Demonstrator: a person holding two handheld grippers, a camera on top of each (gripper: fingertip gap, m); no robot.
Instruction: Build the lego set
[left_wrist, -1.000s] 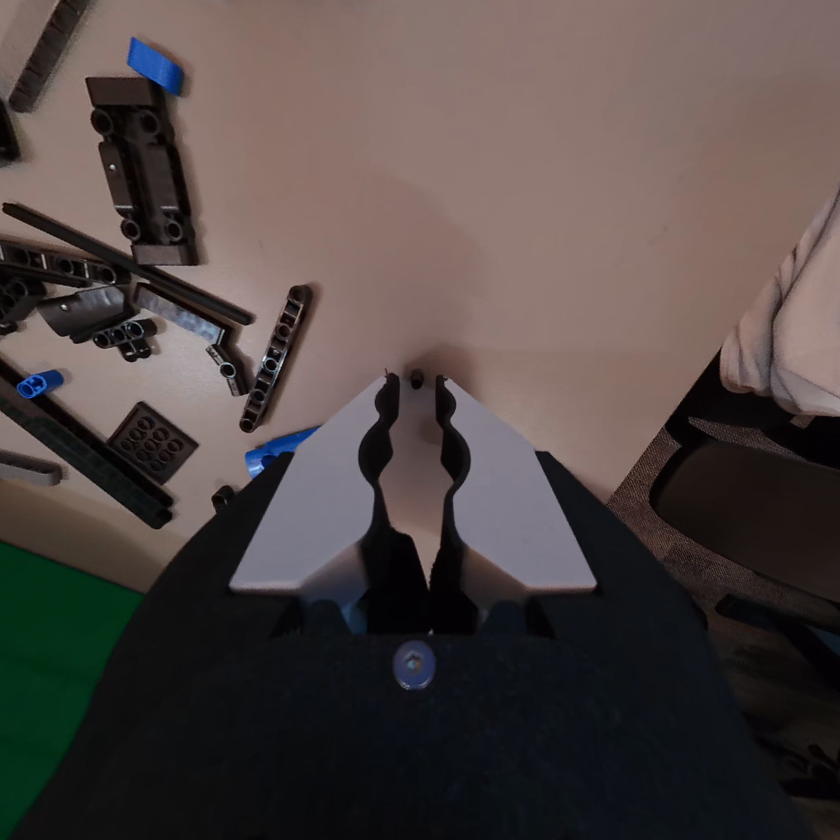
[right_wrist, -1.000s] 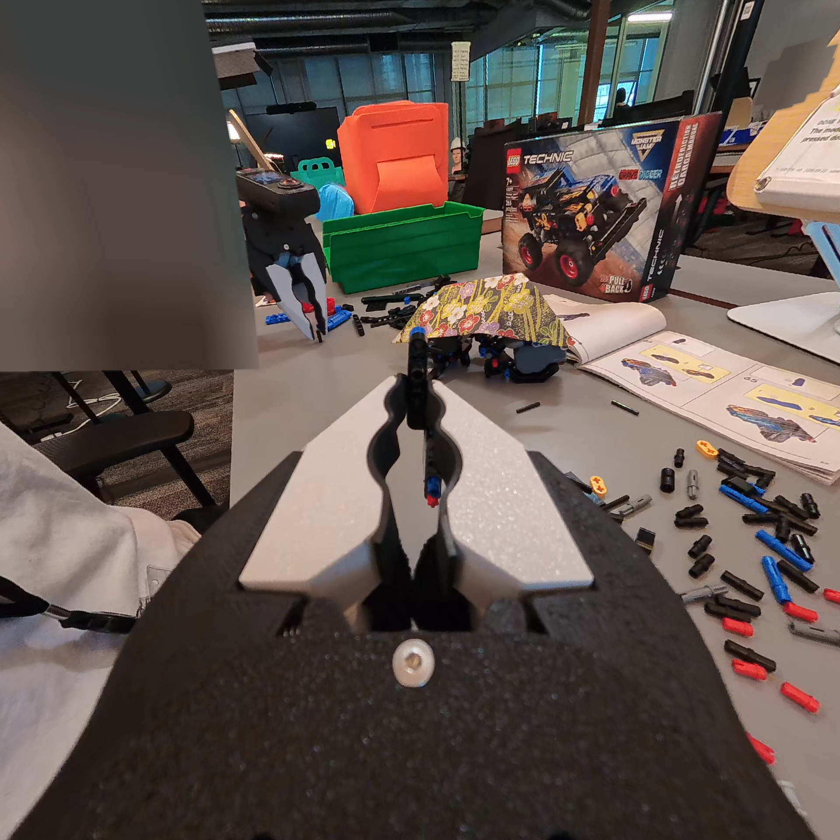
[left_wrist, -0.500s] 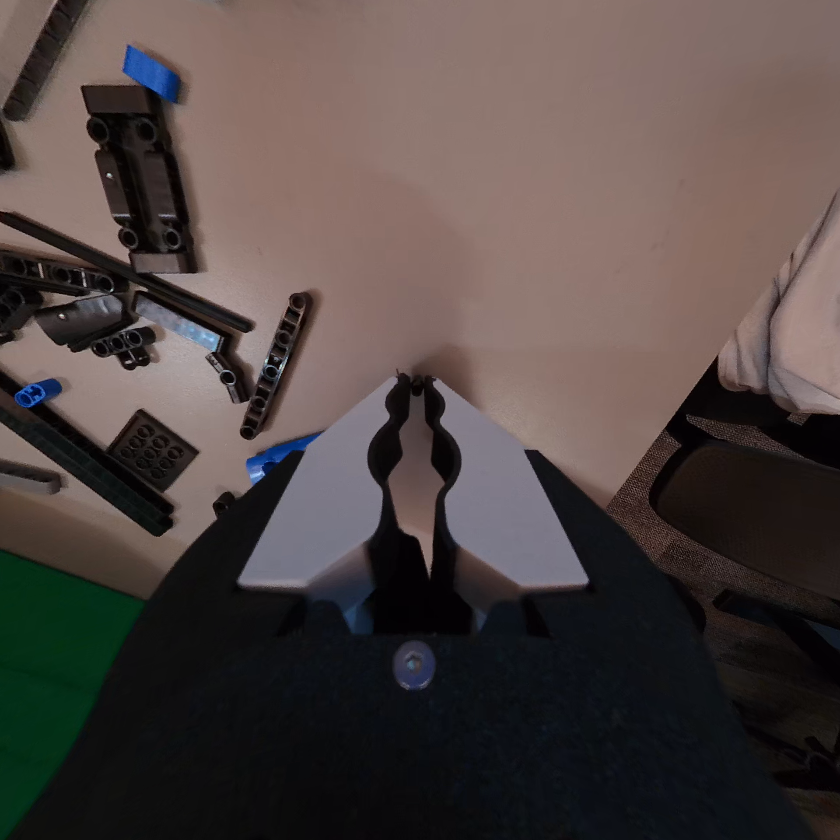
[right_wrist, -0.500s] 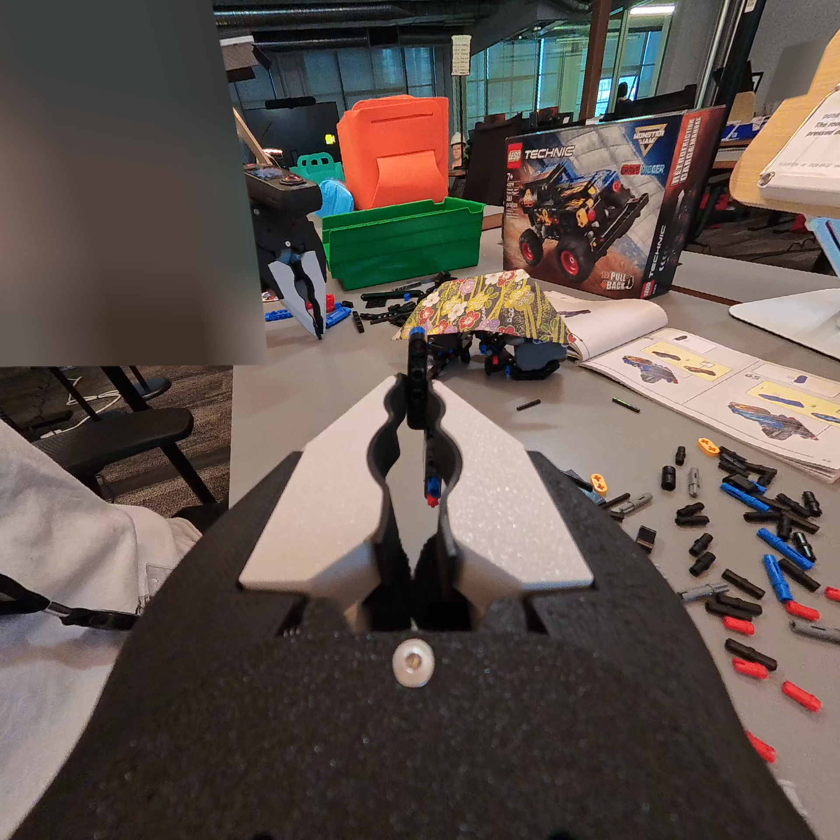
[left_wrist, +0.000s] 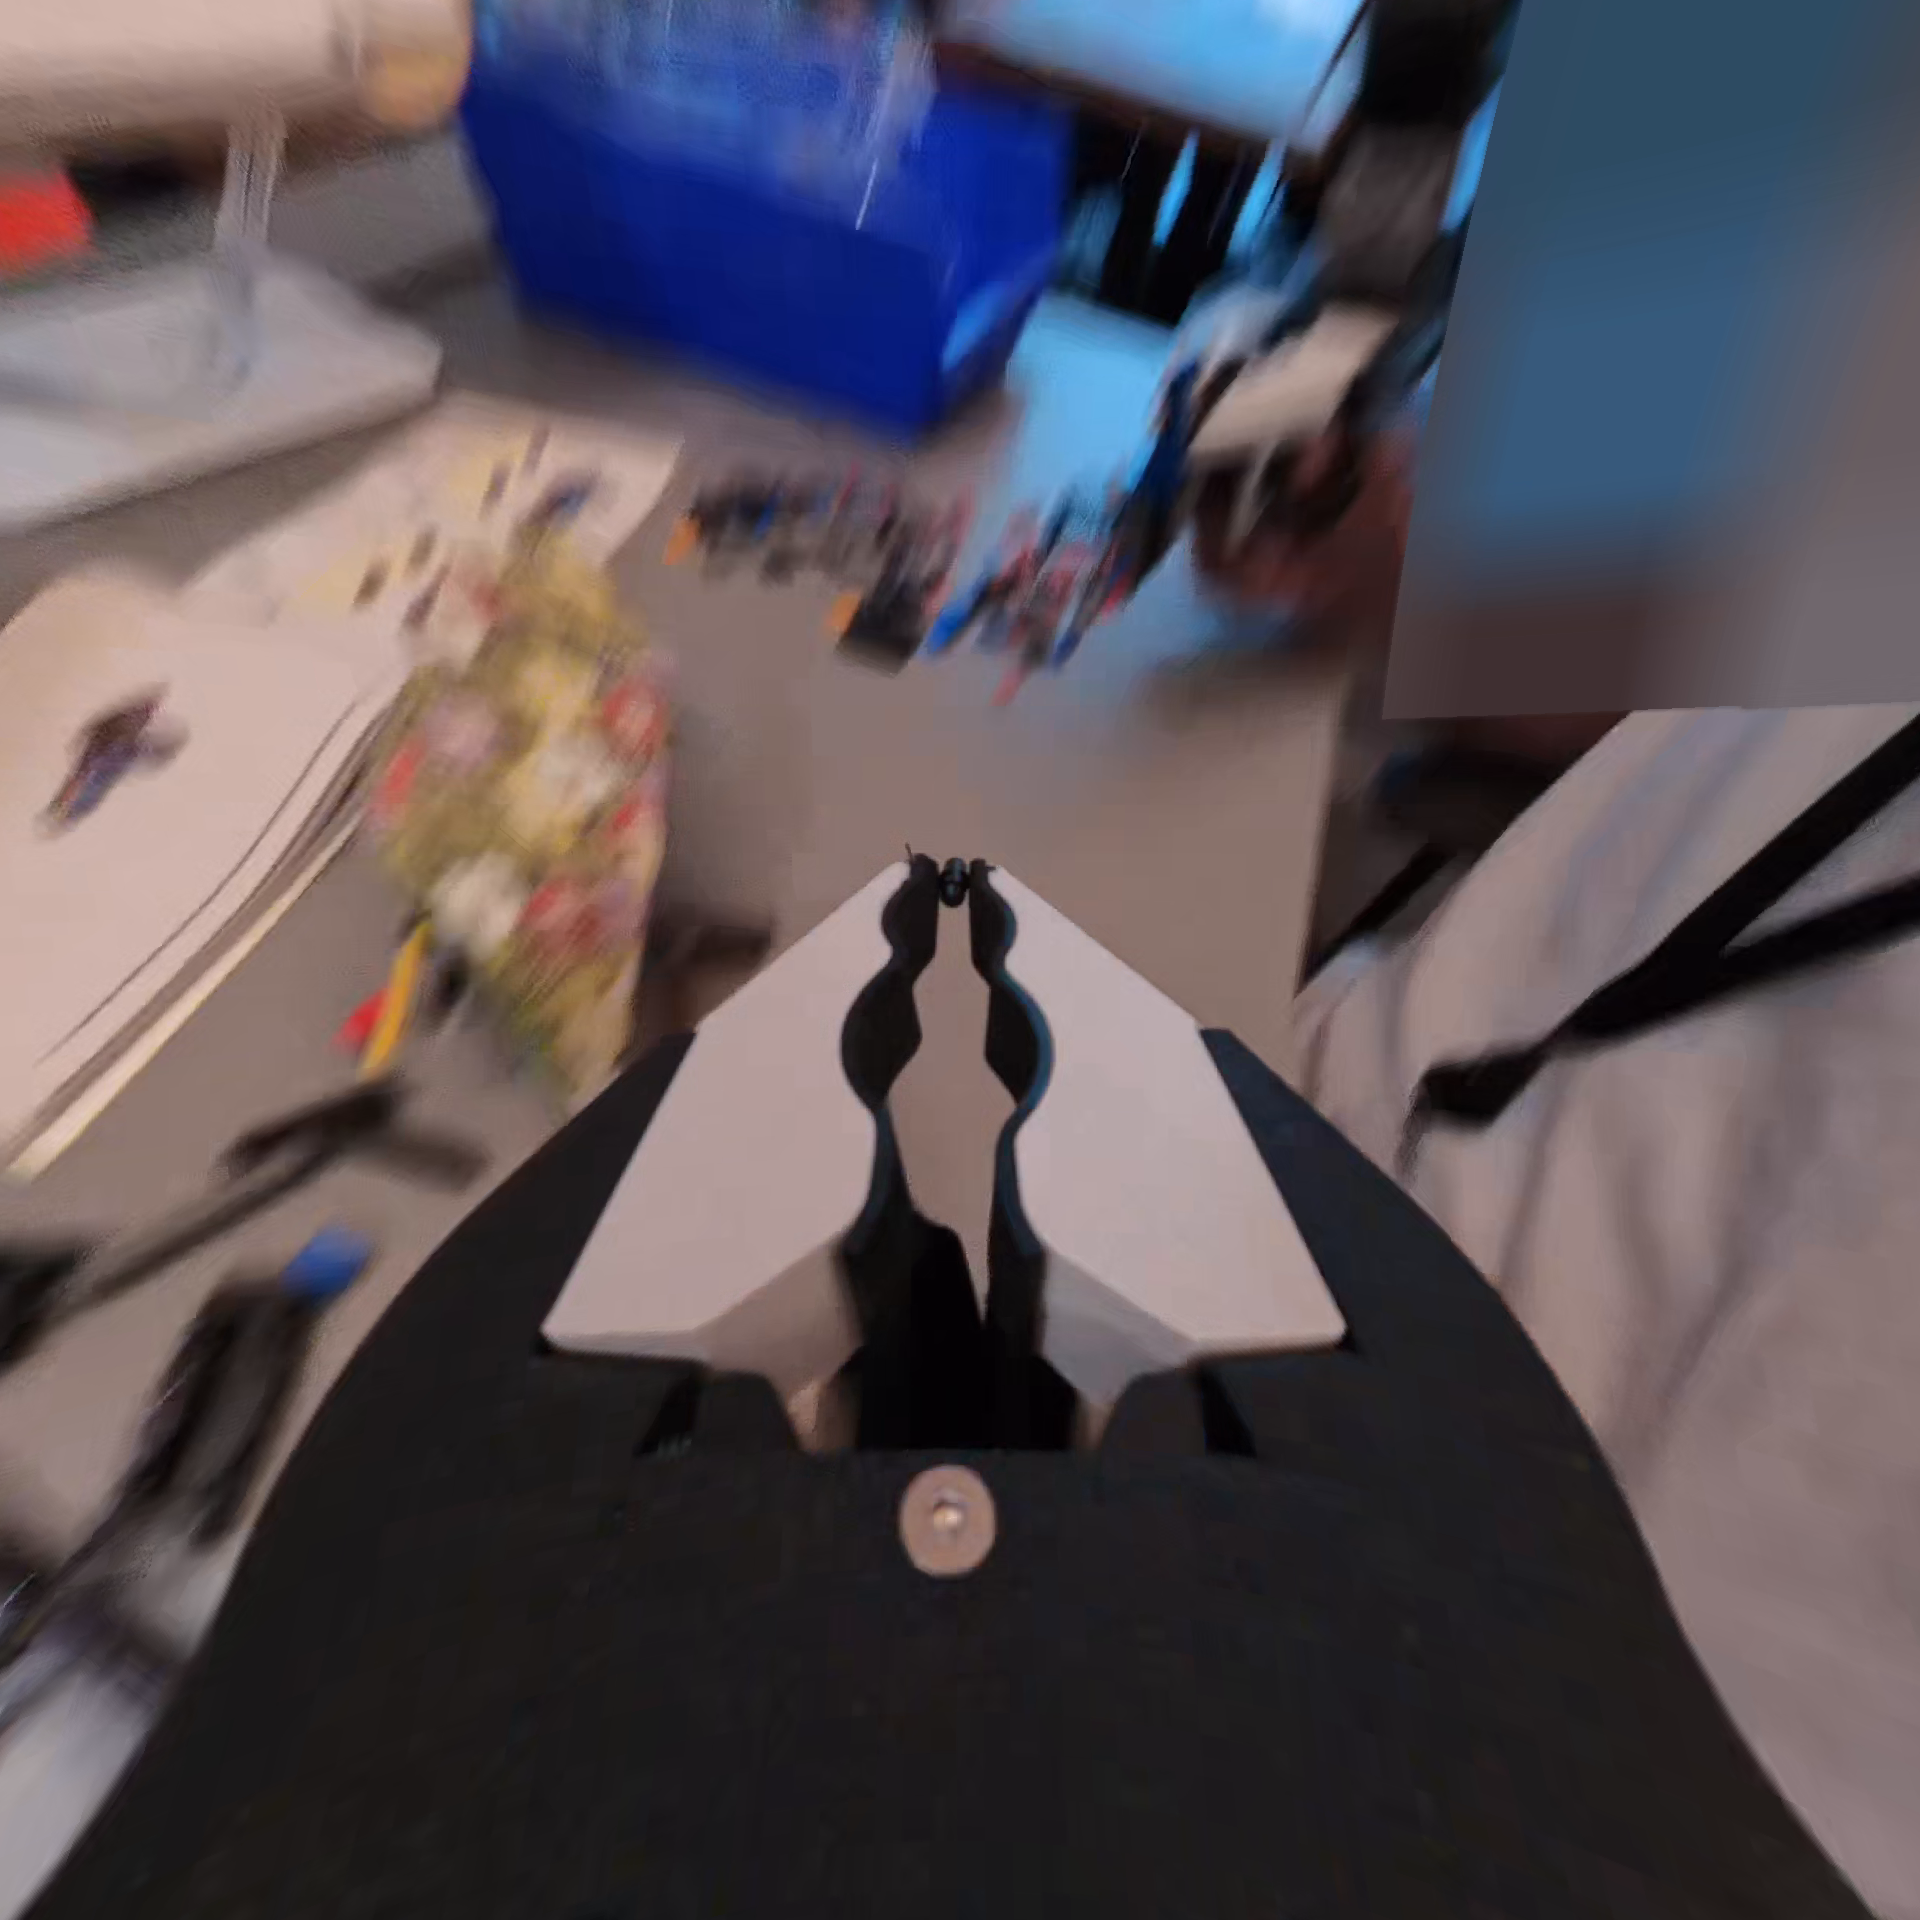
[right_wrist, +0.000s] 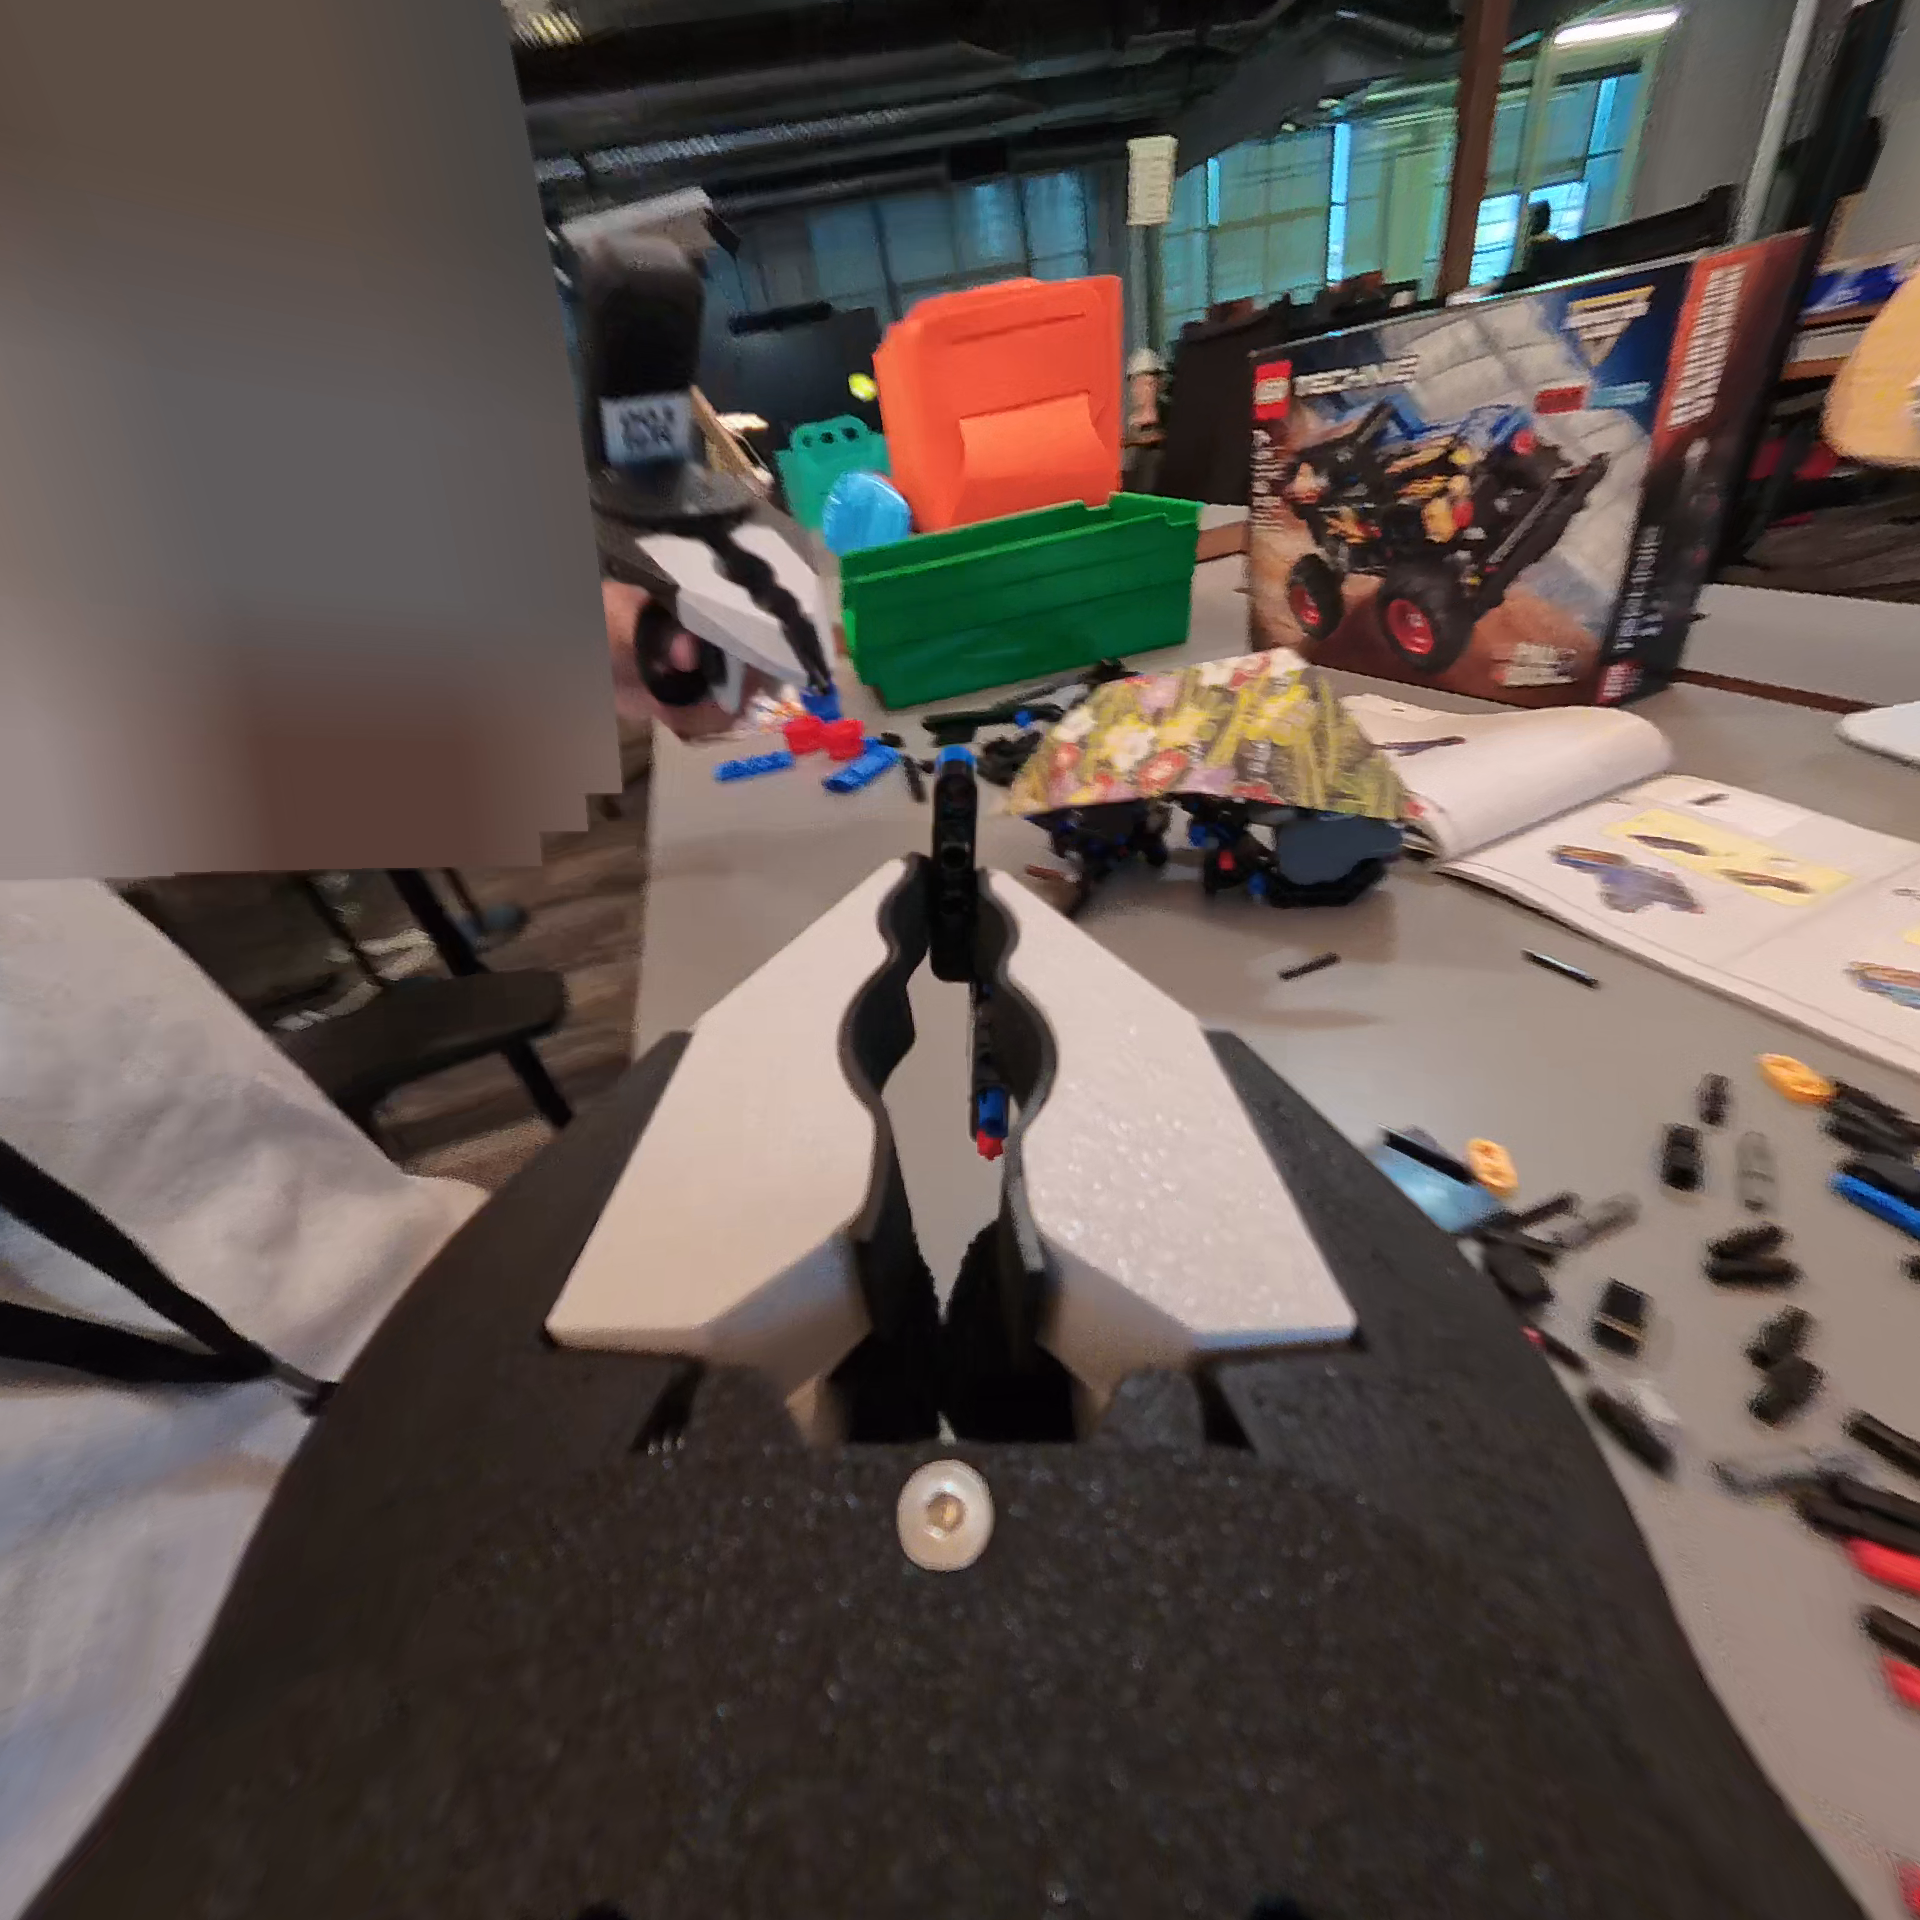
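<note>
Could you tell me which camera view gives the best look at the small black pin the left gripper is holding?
The left wrist view: the small black pin sits sharp, pinched at the left gripper tips. In the right wrist view that gripper is distant and the pin cannot be made out.

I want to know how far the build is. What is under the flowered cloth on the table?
Under the flowered cloth sits a partly built model of black, blue and grey pieces; only its lower front edge shows. The cloth covers its top and back.

bare table (right_wrist: 1195, 997) ahead; floral-covered model (right_wrist: 1205, 769) and scattered pins (right_wrist: 1745, 1257) crowd the right.
</note>
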